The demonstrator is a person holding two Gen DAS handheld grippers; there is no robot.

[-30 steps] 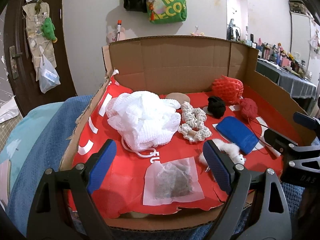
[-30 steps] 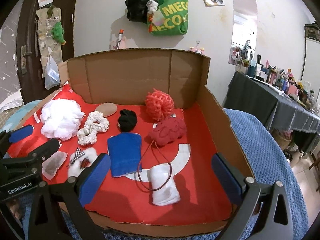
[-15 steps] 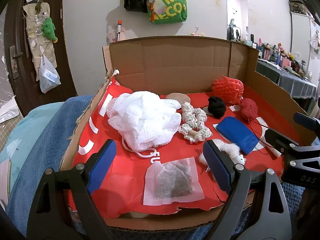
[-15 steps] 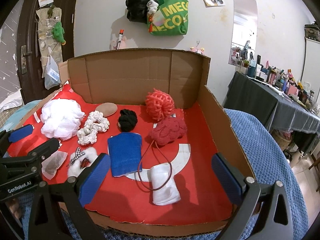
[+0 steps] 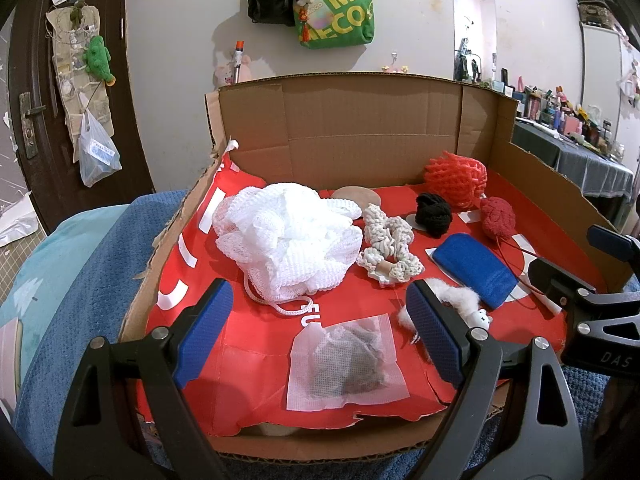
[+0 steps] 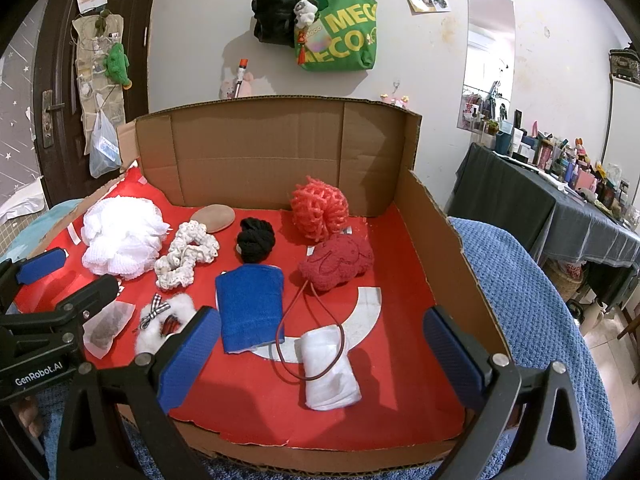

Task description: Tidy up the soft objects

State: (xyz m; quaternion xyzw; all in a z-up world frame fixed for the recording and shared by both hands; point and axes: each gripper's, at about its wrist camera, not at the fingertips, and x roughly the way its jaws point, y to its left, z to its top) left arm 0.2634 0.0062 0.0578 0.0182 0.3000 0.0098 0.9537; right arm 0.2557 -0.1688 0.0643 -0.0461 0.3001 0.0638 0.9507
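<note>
A cardboard box (image 5: pixel 352 128) (image 6: pixel 256 160) with a red floor holds several soft things. A white mesh puff (image 5: pixel 288 240) (image 6: pixel 122 240) lies at the left, a cream crocheted scrunchie (image 5: pixel 390 248) (image 6: pixel 186 254) beside it. Behind sit a black yarn knot (image 5: pixel 434 214) (image 6: pixel 256 240), an orange mesh ball (image 5: pixel 456 178) (image 6: pixel 318 210) and a dark red knit pouch (image 5: pixel 498 220) (image 6: pixel 336 262). A blue cloth (image 5: pixel 474 264) (image 6: pixel 250 304), a white rolled cloth (image 6: pixel 330 362), a fluffy white piece (image 5: pixel 460 300) (image 6: pixel 164 320) and a sachet (image 5: pixel 346 360) (image 6: pixel 108 326) lie near the front. My left gripper (image 5: pixel 320 332) and right gripper (image 6: pixel 320 352) hover open at the front edge, both empty.
The box rests on a blue towel (image 6: pixel 532 300) over a bed. A tan oval pad (image 6: pixel 214 218) lies near the back wall. Bags (image 6: pixel 336 28) hang on the wall behind. A cluttered dark table (image 6: pixel 560 200) stands at the right, a door (image 5: pixel 24 100) at the left.
</note>
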